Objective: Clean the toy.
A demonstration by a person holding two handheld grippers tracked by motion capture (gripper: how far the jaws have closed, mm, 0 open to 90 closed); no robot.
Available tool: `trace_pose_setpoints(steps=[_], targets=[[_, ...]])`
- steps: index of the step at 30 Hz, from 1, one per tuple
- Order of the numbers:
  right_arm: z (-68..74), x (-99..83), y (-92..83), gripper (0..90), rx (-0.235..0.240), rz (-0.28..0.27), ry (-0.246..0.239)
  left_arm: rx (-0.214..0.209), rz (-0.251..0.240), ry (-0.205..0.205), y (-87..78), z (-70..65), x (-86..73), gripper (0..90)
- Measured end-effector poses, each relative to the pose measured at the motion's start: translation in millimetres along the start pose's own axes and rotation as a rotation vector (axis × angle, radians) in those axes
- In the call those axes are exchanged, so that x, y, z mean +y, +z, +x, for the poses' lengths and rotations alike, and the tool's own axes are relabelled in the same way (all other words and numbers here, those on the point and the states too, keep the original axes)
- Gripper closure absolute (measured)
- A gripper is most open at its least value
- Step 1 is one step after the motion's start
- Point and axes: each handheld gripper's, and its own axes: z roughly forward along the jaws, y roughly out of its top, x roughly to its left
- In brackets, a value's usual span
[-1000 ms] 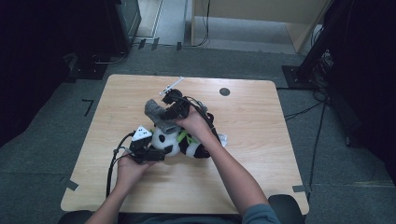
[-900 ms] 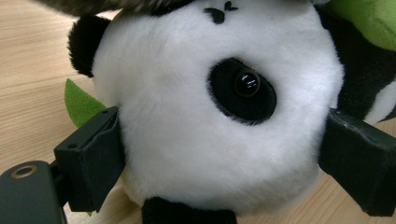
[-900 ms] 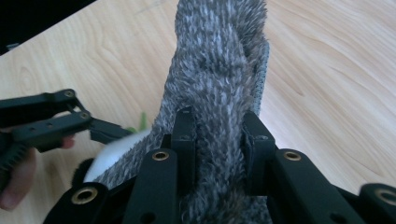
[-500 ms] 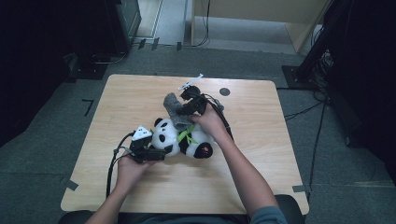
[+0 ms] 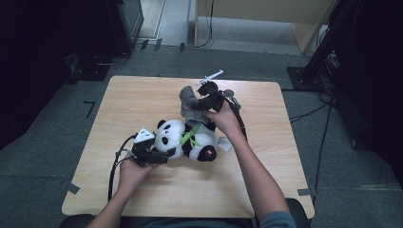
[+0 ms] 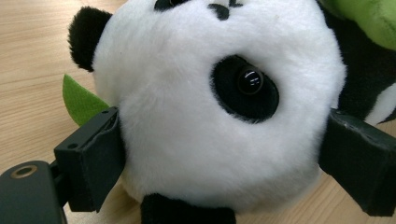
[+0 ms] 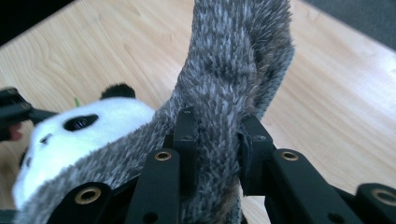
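Nearest the person, the left tool (image 5: 159, 156) is clamped on the white head of the panda plush (image 5: 190, 141), which lies on its side near the middle of the bench (image 5: 142, 95), long axis running left to right with the head toward the person's left. Farther out, the right tool (image 5: 202, 103) is pinched shut on a grey furry garment (image 5: 190, 102) lifted above the panda's body, its free end pointing up and away. The garment appears to be in the middle of being pulled off the held panda; a steady pull away from the body is called for next while the head is kept pinned.
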Motion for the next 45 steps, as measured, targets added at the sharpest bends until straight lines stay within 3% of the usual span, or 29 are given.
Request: trace_pose_setpoints(steps=[9,17,22,28,38,45], targets=[[3.2,4.9,-48.6,74.0,0.021,-0.154,-0.018,-0.005,-0.010,0.005,0.3,1.2,-0.3,7.3],[-1.6,-13.8,-76.4,73.9,-0.016,-0.184,-0.034,-0.009,-0.009,0.009,0.2,1.6,-0.3,7.2],[-4.2,-29.4,-78.7,73.8,-0.012,-0.172,-0.022,-0.007,-0.006,0.007,0.2,1.3,0.2,7.3],[-4.7,-47.2,-65.7,73.4,-0.017,-0.119,-0.024,0.000,0.000,0.005,0.2,0.9,0.6,7.3],[-19.0,-67.2,-69.9,73.1,-0.029,-0.148,0.025,-0.006,0.006,0.003,-0.1,1.0,0.9,7.3],[-33.6,-80.5,-73.2,73.1,-0.053,-0.136,0.073,-0.009,0.003,0.012,-0.3,1.7,0.6,7.3]])
